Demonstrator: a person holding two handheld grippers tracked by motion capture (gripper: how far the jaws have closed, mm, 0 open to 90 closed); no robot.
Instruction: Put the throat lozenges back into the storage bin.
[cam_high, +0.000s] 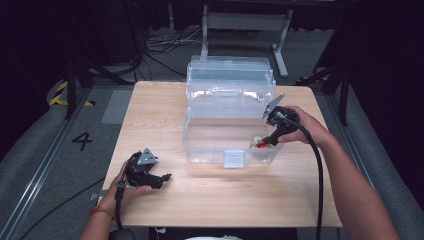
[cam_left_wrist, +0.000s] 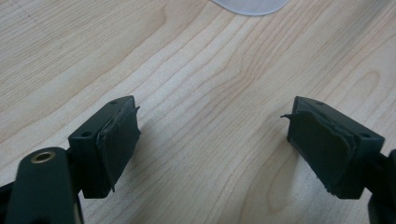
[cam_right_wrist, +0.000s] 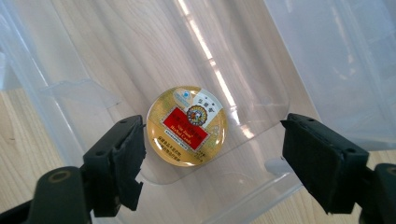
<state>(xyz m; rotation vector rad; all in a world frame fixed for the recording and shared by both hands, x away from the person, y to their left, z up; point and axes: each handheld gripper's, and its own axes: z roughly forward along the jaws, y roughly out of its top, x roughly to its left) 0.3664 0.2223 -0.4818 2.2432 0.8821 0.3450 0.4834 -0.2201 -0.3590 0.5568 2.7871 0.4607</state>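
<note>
On the bench, a round tin lies in the clear box's near right corner. Right gripper hangs open around it; closing off-centre could skid it away. Left gripper rests open, empty.

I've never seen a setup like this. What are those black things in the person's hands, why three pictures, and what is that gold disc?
A person holds a hand-operated left gripper and right gripper. One camera looks down on the wooden table; the other two ride on the grippers, looking along their jaws. The left gripper rests open above bare wood. The right one reaches into the clear plastic box, open lid upright; its jaws stand open around a round gold tin with a red label, not squeezing it.
</note>
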